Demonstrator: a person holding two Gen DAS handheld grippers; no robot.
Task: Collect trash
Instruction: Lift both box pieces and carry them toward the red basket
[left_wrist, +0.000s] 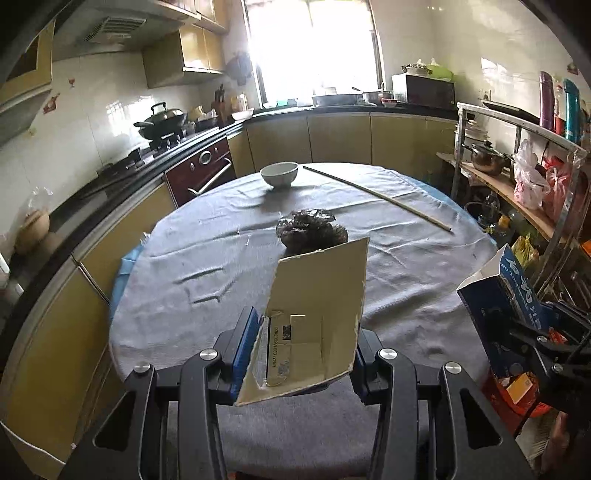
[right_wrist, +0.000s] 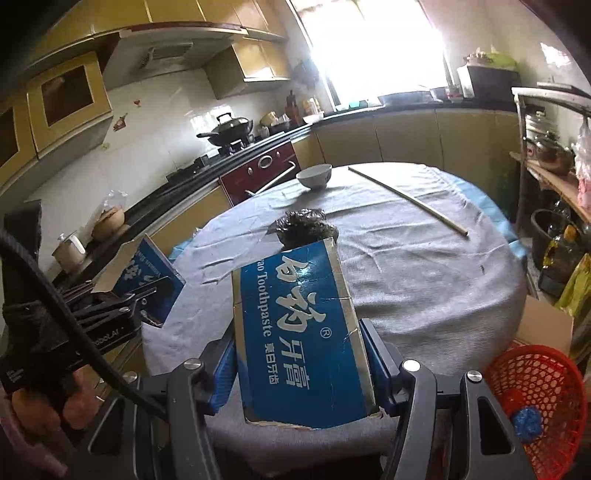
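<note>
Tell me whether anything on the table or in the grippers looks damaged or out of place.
Both grippers hold ragged-edged pieces of a blue toothpaste box: the left gripper a torn flap, the right gripper a creased panel. A crumpled plastic wad sits mid-table, and a long thin stick lies askew.

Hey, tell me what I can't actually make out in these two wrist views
- Crumpled wrapper: near side hidden by the torn box piece in the left gripper; in the right wrist view the toothpaste box in the right gripper covers it.
- Red basket: cut off by the right wrist view's edge; contents unclear.
- Window: overexposed in both views.
</note>
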